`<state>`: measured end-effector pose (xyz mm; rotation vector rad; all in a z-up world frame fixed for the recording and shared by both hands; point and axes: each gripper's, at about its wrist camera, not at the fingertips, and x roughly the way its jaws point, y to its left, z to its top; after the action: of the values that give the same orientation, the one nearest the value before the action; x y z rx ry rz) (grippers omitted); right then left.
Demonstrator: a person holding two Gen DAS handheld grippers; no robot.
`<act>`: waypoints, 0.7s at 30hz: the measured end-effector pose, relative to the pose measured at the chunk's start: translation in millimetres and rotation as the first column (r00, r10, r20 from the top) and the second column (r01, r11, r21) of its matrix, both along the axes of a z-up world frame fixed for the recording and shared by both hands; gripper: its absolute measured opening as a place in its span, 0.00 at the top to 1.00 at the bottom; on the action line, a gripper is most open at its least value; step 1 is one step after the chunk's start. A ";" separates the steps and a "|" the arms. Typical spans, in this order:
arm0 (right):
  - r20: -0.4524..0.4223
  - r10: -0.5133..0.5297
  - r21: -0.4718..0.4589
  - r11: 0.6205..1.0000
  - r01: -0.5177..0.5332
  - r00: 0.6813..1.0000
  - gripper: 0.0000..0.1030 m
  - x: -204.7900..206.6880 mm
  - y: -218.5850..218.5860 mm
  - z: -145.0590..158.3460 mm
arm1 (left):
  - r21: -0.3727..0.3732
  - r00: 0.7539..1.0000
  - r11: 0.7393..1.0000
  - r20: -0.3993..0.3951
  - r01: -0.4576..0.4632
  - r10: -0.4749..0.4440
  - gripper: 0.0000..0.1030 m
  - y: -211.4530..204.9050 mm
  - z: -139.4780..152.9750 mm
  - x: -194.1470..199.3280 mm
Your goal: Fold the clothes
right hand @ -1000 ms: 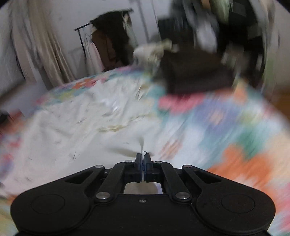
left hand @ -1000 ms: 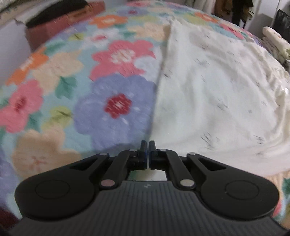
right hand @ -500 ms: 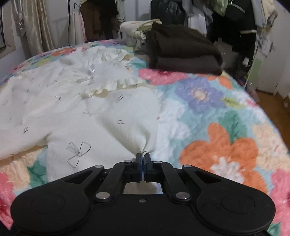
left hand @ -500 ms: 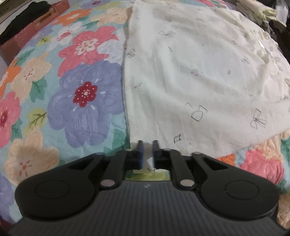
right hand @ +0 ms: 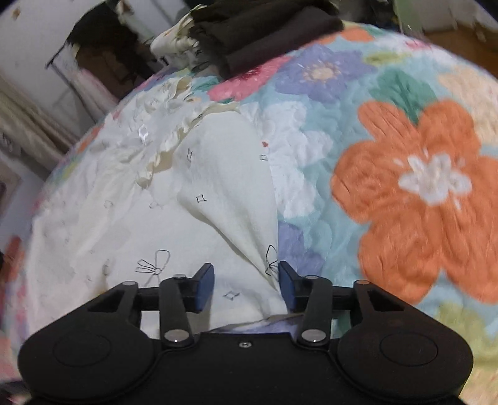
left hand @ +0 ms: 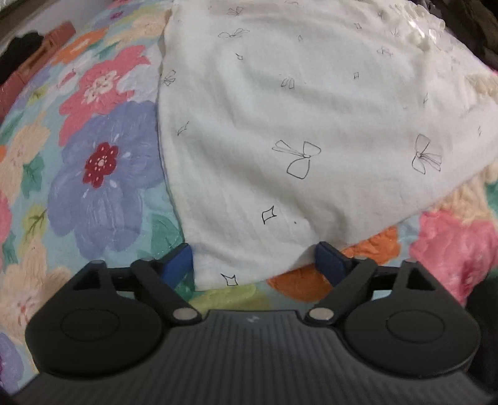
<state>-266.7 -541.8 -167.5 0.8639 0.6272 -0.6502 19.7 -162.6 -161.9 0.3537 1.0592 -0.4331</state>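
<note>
A cream garment (left hand: pixel 280 124) printed with thin black bows and stars lies spread on the flowered quilt (left hand: pixel 99 174). Its near corner rests between the blue pads of my left gripper (left hand: pixel 254 264), which stands wide open just above the quilt. In the right wrist view the same garment (right hand: pixel 149 212) shows a ruffled trim and a raised fold running toward my right gripper (right hand: pixel 246 282). That gripper is open too, with the cloth's edge lying loose between its fingers.
A stack of folded dark clothes (right hand: pixel 264 28) and a pale folded piece (right hand: pixel 174 40) sit at the far end of the bed. A reddish-brown box (left hand: pixel 40 59) lies beyond the quilt's left edge. Hanging clothes (right hand: pixel 96 53) stand behind the bed.
Both grippers held the garment shut a second ago and have opened, letting the corners drop onto the quilt. The left opened first; the right was still shut on cloth half a second ago.
</note>
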 end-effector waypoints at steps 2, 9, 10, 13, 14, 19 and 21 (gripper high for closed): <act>0.032 -0.016 0.024 1.000 0.015 0.999 0.44 -6.3 0.4 -4.0 | -0.060 0.999 0.998 -0.035 -0.035 0.033 0.27 5.1 1.4 3.9; 0.001 0.046 -0.104 0.994 -0.045 0.999 0.96 6.2 3.3 -4.5 | -0.200 0.992 0.973 -0.069 -0.116 0.104 0.94 15.8 12.4 10.9; 0.017 0.055 -0.098 0.994 -0.053 0.998 0.96 2.9 1.7 2.0 | -0.244 0.988 0.959 -0.083 -0.144 0.127 0.94 24.1 19.2 12.5; 0.065 0.083 -0.081 0.994 -0.078 0.994 0.96 -6.9 -3.3 21.5 | -0.382 0.972 0.894 -0.127 -0.234 0.200 0.94 54.6 43.8 17.3; 0.081 0.093 -0.075 0.993 -0.087 0.992 0.96 -10.2 -4.9 28.1 | -0.420 0.967 0.871 -0.132 -0.254 0.218 0.94 63.9 53.6 16.6; 0.161 0.136 -0.049 0.990 -0.130 0.977 0.96 -26.5 -13.1 60.7 | -0.393 0.953 0.869 -0.147 -0.301 0.264 0.94 70.9 52.1 16.6; 0.104 0.134 -0.059 0.990 -0.129 0.985 0.96 -27.5 -13.1 52.4 | -0.336 0.948 0.889 -0.179 -0.311 0.264 0.94 63.1 34.3 19.4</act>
<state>-294.2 -555.0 -115.1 0.7961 0.5628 -0.4953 39.1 -99.5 -127.6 -0.1633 1.1110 -0.3759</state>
